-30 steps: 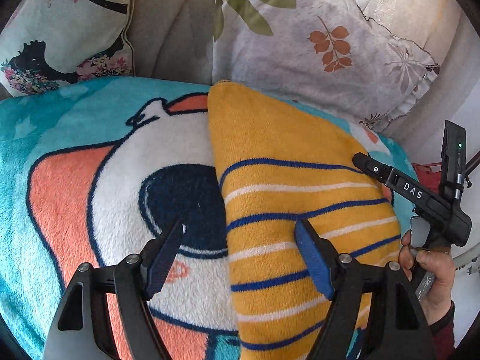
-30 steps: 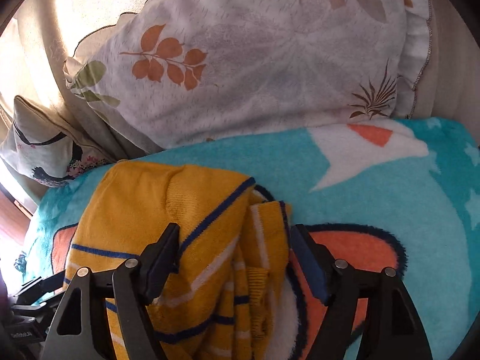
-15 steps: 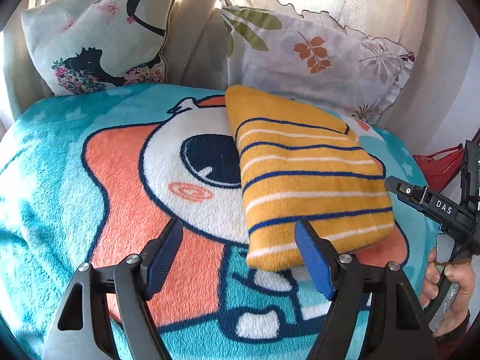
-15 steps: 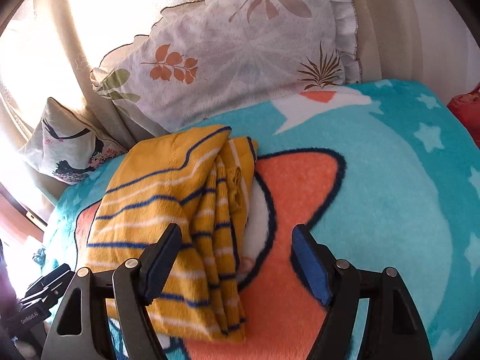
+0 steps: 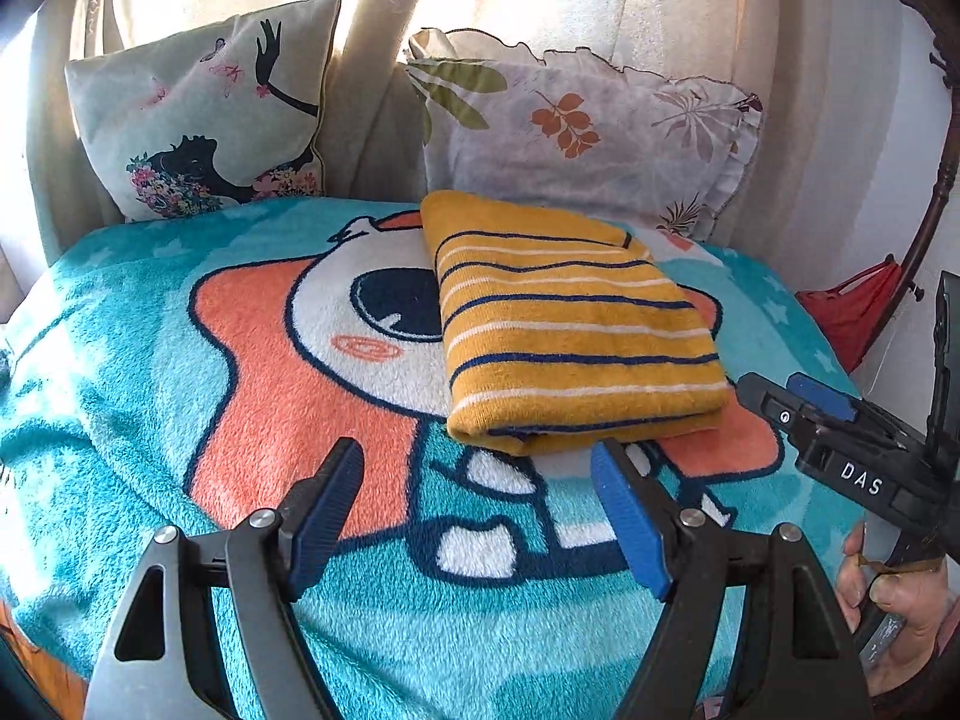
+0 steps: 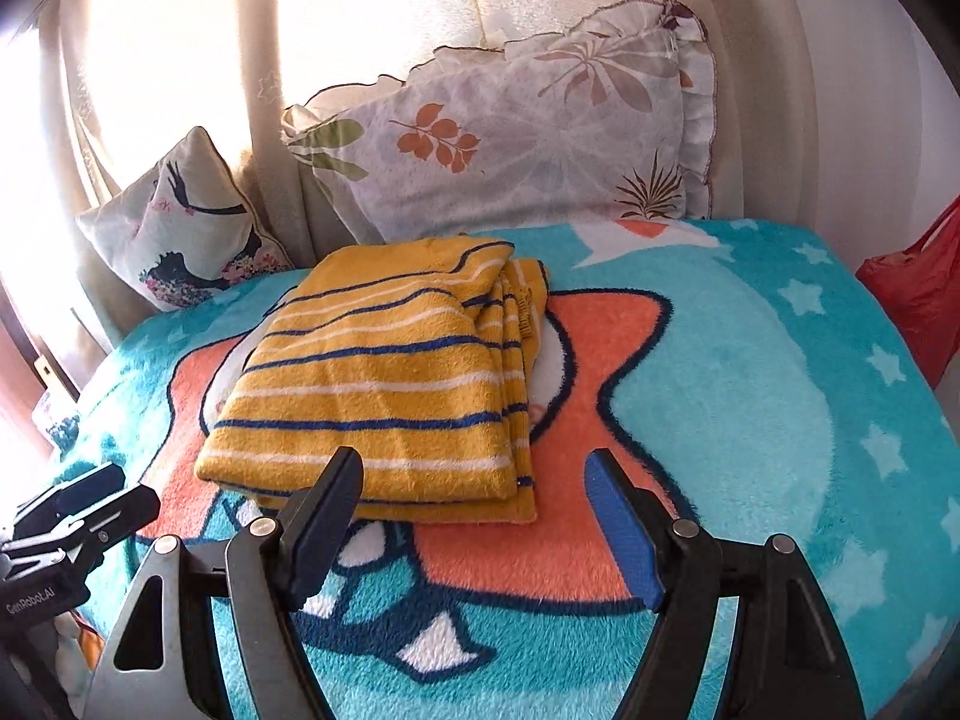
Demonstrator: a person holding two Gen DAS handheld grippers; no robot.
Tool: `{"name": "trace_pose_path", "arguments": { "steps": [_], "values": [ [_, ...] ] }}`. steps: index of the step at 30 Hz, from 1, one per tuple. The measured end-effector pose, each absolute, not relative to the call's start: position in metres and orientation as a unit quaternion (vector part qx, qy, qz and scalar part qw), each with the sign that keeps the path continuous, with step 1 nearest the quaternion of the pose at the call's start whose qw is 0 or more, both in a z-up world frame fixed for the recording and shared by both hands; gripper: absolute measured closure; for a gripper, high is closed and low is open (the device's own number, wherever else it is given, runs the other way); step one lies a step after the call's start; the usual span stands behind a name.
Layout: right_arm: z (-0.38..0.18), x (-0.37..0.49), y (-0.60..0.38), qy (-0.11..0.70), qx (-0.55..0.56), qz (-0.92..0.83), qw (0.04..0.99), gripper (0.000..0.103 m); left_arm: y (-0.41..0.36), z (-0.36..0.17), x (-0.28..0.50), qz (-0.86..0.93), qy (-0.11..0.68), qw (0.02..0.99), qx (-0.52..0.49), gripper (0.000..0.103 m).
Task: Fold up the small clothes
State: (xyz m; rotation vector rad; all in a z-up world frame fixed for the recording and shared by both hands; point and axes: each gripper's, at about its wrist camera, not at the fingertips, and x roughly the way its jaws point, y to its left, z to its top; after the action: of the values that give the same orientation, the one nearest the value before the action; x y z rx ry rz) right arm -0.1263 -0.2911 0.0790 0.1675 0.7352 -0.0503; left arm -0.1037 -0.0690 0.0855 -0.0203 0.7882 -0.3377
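Note:
A folded yellow garment with blue and white stripes [image 5: 570,324] lies on the cartoon-print blanket [image 5: 180,372]. It also shows in the right wrist view [image 6: 384,384], with stacked layers along its right edge. My left gripper [image 5: 480,510] is open and empty, held back from the garment's near edge. My right gripper [image 6: 474,516] is open and empty, just in front of the garment's near edge. The right gripper also shows at the right edge of the left wrist view [image 5: 852,450]. The left gripper shows at the lower left of the right wrist view [image 6: 72,516].
A leaf-print pillow [image 5: 588,138] and a cushion with a dark figure [image 5: 210,114] lean on the curtain behind the garment. The leaf-print pillow [image 6: 528,120] also shows in the right wrist view. A red bag [image 6: 918,294] hangs off the blanket's right side.
Both grippers have pulled back and up from the garment, which now lies folded on the blanket. Both stay open.

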Motion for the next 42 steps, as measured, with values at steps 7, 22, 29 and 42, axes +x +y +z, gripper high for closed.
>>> {"name": "trace_pose_path", "arguments": {
  "steps": [7,22,29,42],
  "values": [
    [0.075,-0.147,-0.273,0.350,0.025,-0.042,0.935,0.022,-0.064,0.082,-0.113,-0.161,0.379,0.911,-0.016,0.024],
    [0.063,-0.148,-0.267,0.362,0.059,-0.029,0.930,0.021,-0.060,0.092,-0.134,-0.146,0.309,0.939,-0.026,0.009],
    [0.059,-0.148,-0.262,0.368,0.058,-0.020,0.928,0.021,-0.059,0.098,-0.140,-0.135,0.292,0.946,-0.025,0.004],
    [0.071,-0.147,-0.267,0.358,-0.016,-0.017,0.934,0.021,-0.071,0.084,-0.137,-0.106,0.312,0.944,0.017,0.004]
  ]
}}
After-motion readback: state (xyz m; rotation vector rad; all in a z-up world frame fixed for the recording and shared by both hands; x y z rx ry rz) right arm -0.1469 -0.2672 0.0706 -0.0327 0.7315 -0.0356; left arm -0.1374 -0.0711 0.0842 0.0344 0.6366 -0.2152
